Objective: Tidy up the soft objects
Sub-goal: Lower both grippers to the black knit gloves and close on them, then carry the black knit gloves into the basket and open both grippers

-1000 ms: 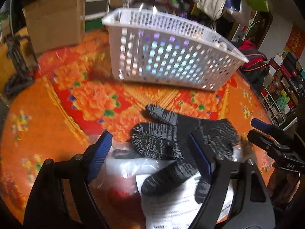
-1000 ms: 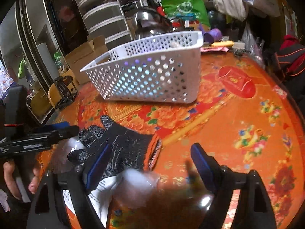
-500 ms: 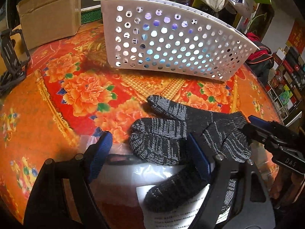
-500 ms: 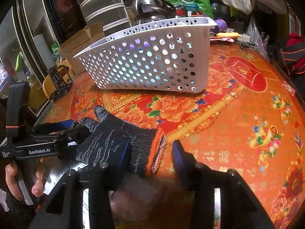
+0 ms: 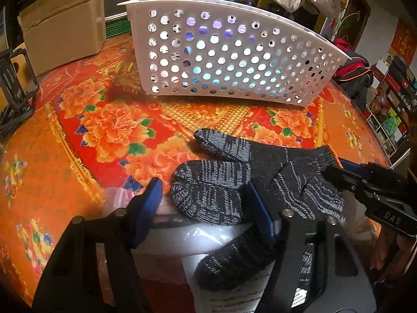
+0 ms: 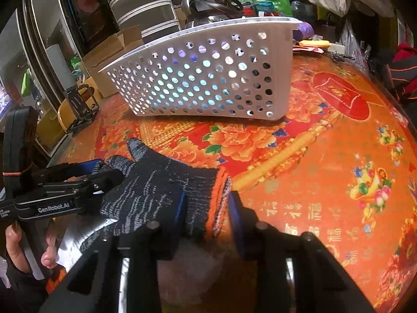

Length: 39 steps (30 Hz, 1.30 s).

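A dark knit glove (image 5: 260, 180) with an orange cuff (image 6: 217, 198) lies on the orange flowered table (image 5: 65, 135), partly on a clear plastic bag (image 5: 198, 237) with a printed paper. My left gripper (image 5: 206, 208) is open, its fingers on either side of the glove's fingertips. My right gripper (image 6: 206, 208) is shut on the glove's cuff end; it shows at the right of the left wrist view (image 5: 336, 172). A white perforated basket (image 5: 224, 60) stands behind the glove, also in the right wrist view (image 6: 208, 78).
A cardboard box (image 5: 62, 28) stands at the back left. A black metal stand (image 5: 13, 83) is at the left edge. Kettle, bags and clutter stand behind the basket (image 6: 206, 2). A red table patch (image 6: 338, 94) lies right of the basket.
My right gripper moved forward onto the glove's cuff and closed from wide open. My left gripper moved lower and closer to the glove's fingertips and stayed open.
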Motion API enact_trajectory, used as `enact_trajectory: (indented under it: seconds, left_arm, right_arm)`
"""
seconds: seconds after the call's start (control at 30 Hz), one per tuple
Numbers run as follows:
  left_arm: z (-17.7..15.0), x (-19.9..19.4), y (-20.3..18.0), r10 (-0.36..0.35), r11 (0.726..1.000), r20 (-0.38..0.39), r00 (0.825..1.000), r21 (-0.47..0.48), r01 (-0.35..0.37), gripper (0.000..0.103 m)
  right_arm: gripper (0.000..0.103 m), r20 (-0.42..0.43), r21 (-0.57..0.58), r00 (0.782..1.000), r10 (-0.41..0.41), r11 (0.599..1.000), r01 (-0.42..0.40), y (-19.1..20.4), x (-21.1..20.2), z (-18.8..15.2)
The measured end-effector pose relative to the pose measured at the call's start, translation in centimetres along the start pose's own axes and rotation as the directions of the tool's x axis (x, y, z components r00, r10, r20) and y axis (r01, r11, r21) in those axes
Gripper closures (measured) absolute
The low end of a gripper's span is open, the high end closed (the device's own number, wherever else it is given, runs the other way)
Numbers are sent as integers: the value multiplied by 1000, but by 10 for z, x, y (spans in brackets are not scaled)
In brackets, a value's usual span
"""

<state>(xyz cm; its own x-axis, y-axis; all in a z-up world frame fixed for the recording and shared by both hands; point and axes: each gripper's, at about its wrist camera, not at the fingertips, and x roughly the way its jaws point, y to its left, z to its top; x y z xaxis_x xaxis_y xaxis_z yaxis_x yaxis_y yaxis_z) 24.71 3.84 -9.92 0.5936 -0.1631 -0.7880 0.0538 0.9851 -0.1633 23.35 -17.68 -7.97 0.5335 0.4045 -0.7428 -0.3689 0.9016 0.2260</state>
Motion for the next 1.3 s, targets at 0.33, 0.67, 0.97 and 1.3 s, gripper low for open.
enact_trajectory:
  seconds: [0.33, 0.67, 0.97, 1.3]
  left_arm:
    - [-2, -11, 3, -17, 1000, 45, 999, -17, 18, 80]
    - [-5, -14, 4, -24, 1000, 55, 998, -17, 25, 86]
    - [-7, -37, -1, -49, 999, 160, 986, -7, 50, 88]
    - [-7, -76, -1, -102, 994, 258, 961, -5, 107, 88]
  right_arm:
    - [92, 17, -7, 1000, 26, 1000, -26, 2, -2, 0]
    - [95, 60, -17, 998, 27, 1000, -26, 2, -10, -1]
    - [97, 128, -42, 991, 29, 999, -24, 6, -24, -4]
    - [98, 233, -88, 972, 24, 996, -3, 20, -51, -8]
